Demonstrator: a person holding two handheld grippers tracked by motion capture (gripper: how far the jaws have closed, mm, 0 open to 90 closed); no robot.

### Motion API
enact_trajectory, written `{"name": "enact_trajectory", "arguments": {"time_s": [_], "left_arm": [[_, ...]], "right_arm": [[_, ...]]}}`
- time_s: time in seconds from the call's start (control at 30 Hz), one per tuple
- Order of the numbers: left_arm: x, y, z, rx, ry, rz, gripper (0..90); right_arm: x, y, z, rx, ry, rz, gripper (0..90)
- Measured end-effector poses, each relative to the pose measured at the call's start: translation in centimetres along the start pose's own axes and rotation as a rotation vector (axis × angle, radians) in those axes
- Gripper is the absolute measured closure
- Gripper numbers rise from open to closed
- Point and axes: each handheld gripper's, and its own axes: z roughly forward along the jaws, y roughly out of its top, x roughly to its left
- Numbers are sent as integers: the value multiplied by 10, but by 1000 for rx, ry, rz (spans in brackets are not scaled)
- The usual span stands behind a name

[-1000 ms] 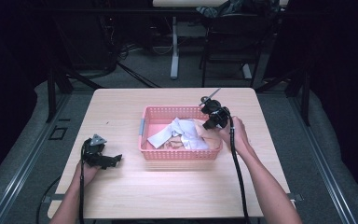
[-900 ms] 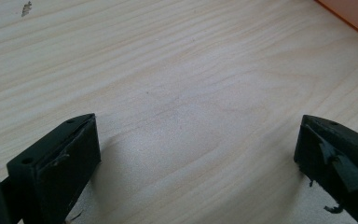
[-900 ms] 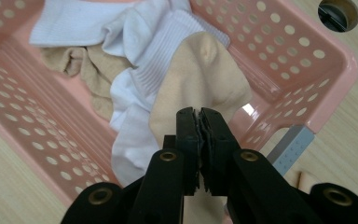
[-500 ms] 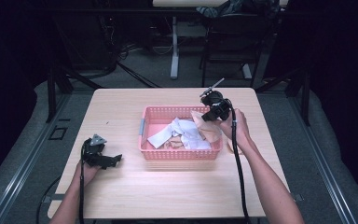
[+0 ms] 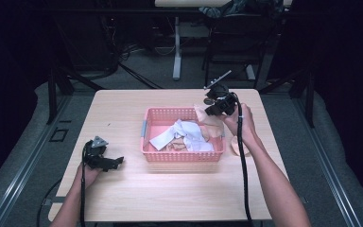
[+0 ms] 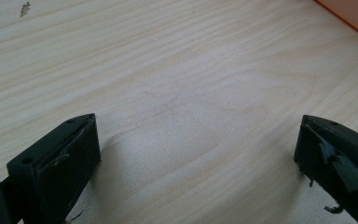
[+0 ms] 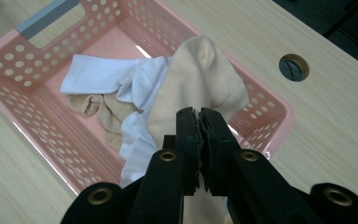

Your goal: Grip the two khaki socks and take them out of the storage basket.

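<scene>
A pink perforated basket (image 5: 182, 157) stands mid-table with white cloths (image 5: 179, 132) and beige socks in it. My right gripper (image 5: 212, 109) hovers over its far right corner, shut on a beige sock (image 5: 203, 117) that hangs from the jaws. In the right gripper view the jaws (image 7: 200, 114) pinch that beige sock (image 7: 200, 74) above the basket (image 7: 23, 60), with a white cloth (image 7: 102, 77) beneath. My left gripper (image 5: 116, 163) rests on the table left of the basket. It is open (image 6: 198, 135) over bare wood.
Another beige piece (image 5: 238, 146) lies on the table right of the basket, beside the right forearm. A round cable hole (image 7: 293, 66) is in the tabletop behind the basket. The basket's corner (image 6: 354, 18) shows at the top right of the left gripper view.
The right gripper has risen and drawn back toward the basket's far right corner, lifting the beige sock with it. The left gripper has stayed put.
</scene>
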Motion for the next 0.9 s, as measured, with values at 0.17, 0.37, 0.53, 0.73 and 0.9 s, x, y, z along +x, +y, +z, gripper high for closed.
{"name": "enact_trajectory", "arguments": {"time_s": [0.17, 0.37, 0.53, 0.73, 0.9], "left_arm": [[0, 0, 0, 1, -2, 1, 1], [0, 0, 0, 1, -2, 0, 1], [0, 0, 0, 0, -2, 1, 1], [0, 0, 0, 0, -2, 1, 1], [0, 0, 0, -1, -2, 1, 1]], "right_arm": [[-8, -1, -10, -25, -9, 21, 859], [-22, -8, -21, -43, -35, 53, 859], [-34, -17, -35, -57, -60, 73, 859], [-50, -32, -49, -74, -84, 108, 859], [-64, -46, -57, -71, -107, 139, 858]]}}
